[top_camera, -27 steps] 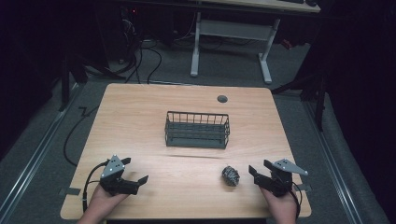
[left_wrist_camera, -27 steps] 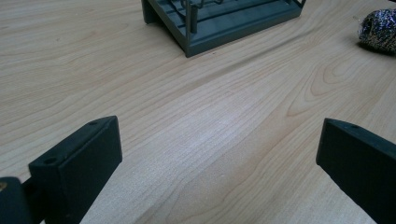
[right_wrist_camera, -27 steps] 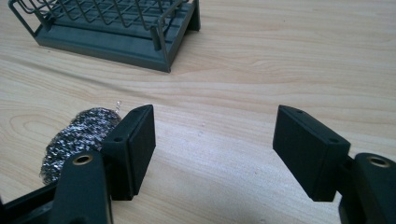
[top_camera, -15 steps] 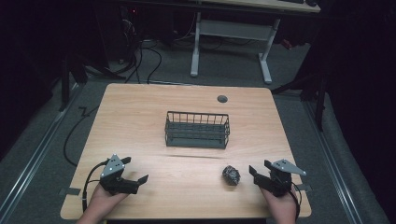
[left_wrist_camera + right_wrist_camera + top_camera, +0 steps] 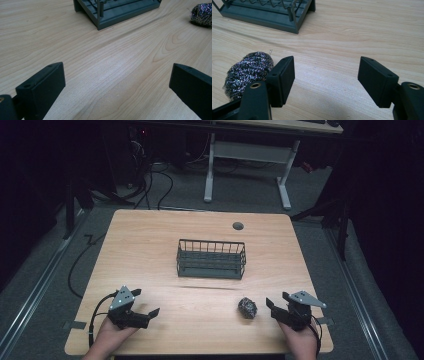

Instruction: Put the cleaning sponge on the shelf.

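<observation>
Smooth light wood table (image 5: 150, 250), matt grey wire basket (image 5: 211, 259), glittery steel-wool scourer (image 5: 247, 307).

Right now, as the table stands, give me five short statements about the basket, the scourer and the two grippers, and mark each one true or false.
1. The steel wool scourer lies inside the wire basket. False: it lies on the wooden table, nearer the person than the basket.
2. The right gripper is open with nothing between its fingers. True.
3. The scourer is closer to the left gripper than to the right one. False: it lies just beside the right gripper.
4. The left gripper is open over bare wood. True.
5. The basket lies tipped on its side. False: it stands upright, opening upward.
</observation>
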